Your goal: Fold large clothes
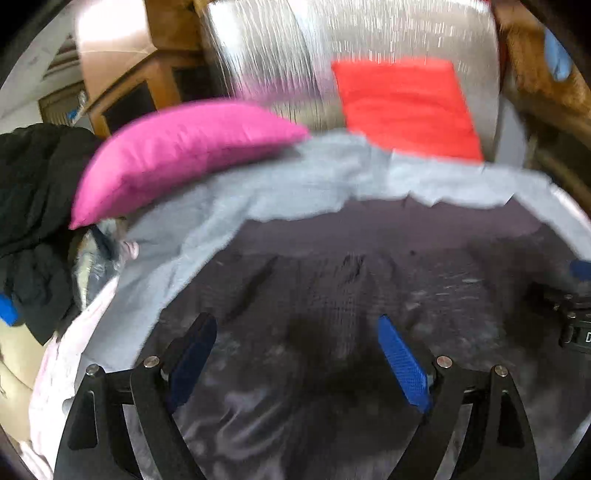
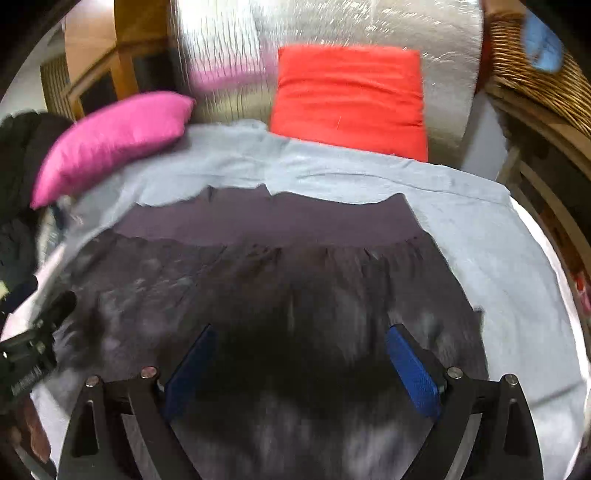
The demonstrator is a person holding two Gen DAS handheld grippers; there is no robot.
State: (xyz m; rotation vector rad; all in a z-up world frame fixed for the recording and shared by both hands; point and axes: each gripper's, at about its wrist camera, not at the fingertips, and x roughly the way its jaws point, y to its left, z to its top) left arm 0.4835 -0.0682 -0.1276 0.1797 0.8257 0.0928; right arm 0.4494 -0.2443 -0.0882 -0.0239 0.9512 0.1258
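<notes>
A dark grey garment with a plain waistband [image 2: 280, 225] lies spread flat on a light blue sheet [image 2: 461, 229]; it also fills the left wrist view [image 1: 369, 280]. My left gripper [image 1: 295, 354] is open just above the cloth, with nothing between its blue pads [image 1: 404, 363]. My right gripper [image 2: 301, 363] is open above the same garment, nearer its right side, and is empty. The left gripper's body shows at the left edge of the right wrist view [image 2: 33, 350]. Both views are motion-blurred.
A pink pillow [image 2: 110, 140] and a red cushion [image 2: 351, 99] lie at the far end against a silver foil backing [image 2: 332, 26]. A black clothes pile [image 1: 33, 206] sits at left. A wicker basket and wooden shelf [image 2: 535, 103] stand at right.
</notes>
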